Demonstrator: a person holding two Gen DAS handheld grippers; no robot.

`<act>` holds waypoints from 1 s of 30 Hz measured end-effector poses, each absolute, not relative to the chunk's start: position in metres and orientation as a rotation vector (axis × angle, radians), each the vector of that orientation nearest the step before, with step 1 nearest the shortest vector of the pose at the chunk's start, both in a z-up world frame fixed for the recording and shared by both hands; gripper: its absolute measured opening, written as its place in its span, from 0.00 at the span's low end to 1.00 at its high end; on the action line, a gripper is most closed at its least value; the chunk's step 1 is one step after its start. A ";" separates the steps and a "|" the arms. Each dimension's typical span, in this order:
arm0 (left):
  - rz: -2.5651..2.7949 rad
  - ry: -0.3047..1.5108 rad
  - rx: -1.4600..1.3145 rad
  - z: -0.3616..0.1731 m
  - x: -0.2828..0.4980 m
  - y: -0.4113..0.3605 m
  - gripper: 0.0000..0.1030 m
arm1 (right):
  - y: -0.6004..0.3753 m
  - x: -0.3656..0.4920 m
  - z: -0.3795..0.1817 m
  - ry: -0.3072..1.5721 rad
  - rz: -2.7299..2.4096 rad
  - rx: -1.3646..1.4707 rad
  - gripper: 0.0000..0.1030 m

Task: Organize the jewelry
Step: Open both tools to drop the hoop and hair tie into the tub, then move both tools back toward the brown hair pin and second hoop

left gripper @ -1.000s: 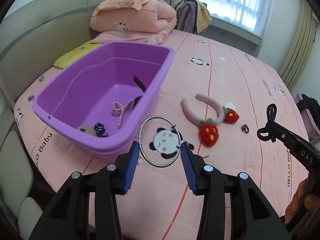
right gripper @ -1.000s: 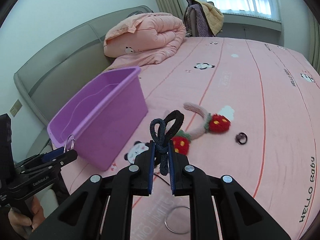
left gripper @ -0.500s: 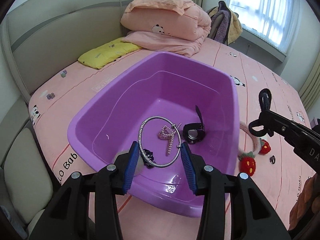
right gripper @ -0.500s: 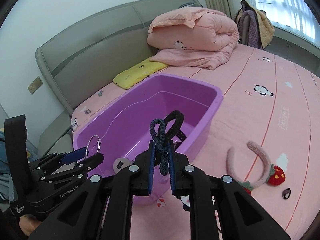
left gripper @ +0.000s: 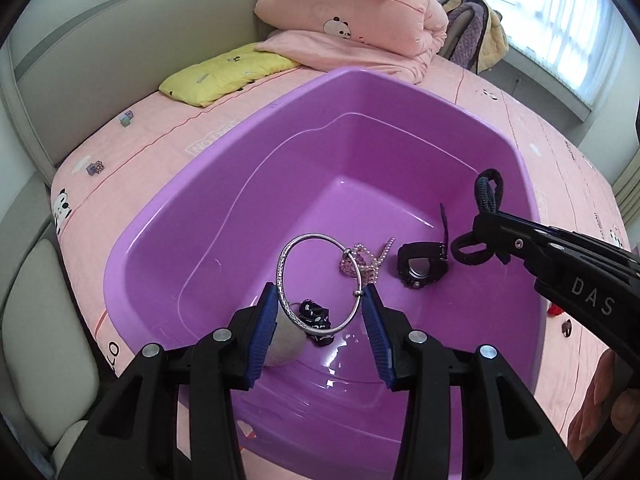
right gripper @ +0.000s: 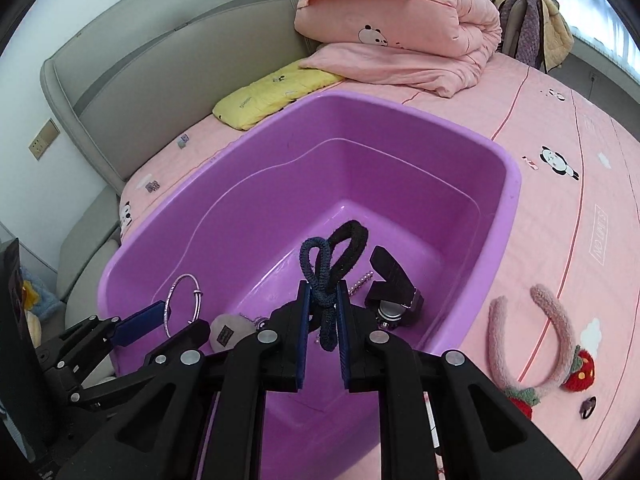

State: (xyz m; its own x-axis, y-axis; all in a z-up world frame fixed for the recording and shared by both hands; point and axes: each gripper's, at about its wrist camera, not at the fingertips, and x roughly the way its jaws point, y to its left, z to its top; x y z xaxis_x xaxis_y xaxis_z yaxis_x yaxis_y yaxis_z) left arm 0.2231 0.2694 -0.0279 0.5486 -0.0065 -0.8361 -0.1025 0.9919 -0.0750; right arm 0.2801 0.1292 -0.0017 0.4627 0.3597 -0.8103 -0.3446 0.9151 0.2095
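A purple plastic tub stands on the pink bed; it also shows in the right wrist view. My left gripper is shut on a silver bangle and holds it above the tub's near end. My right gripper is shut on dark hair ties, also above the tub. In the tub lie a black watch, a pink bead bracelet, a small dark item and a grey pouch.
A pink strawberry headband and a small dark ring lie on the bed right of the tub. A yellow pillow and a folded pink quilt lie behind it, by the grey headboard.
Both grippers have moved left from over the bedsheet and headband until they are above the tub, each still holding its item. The tub now fills both views.
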 end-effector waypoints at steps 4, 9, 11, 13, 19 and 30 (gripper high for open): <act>0.070 0.982 -0.109 -0.028 0.225 0.271 0.42 | 0.132 0.284 -0.006 1.019 0.411 -0.003 0.13; 0.090 0.991 -0.120 -0.027 0.227 0.276 0.61 | 0.130 0.285 -0.008 1.023 0.368 -0.027 0.38; 0.101 0.973 -0.118 -0.024 0.225 0.277 0.71 | 0.131 0.284 -0.008 1.011 0.360 -0.048 0.45; 0.110 0.963 -0.119 -0.022 0.223 0.278 0.77 | 0.129 0.284 -0.006 1.007 0.361 -0.047 0.45; 0.117 0.964 -0.130 -0.017 0.219 0.281 0.82 | 0.121 0.283 -0.003 1.009 0.355 -0.022 0.49; 0.094 0.922 -0.097 0.003 0.191 0.270 0.85 | 0.097 0.252 0.021 0.951 0.374 0.044 0.52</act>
State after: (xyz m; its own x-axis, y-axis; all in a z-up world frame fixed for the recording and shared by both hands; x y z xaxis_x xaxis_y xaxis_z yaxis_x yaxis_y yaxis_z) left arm 0.1907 0.2695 0.0034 0.6011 0.0391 -0.7982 -0.1223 0.9915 -0.0435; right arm 0.2521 0.0966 0.0208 0.5216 0.3314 -0.7862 -0.2928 0.9350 0.1999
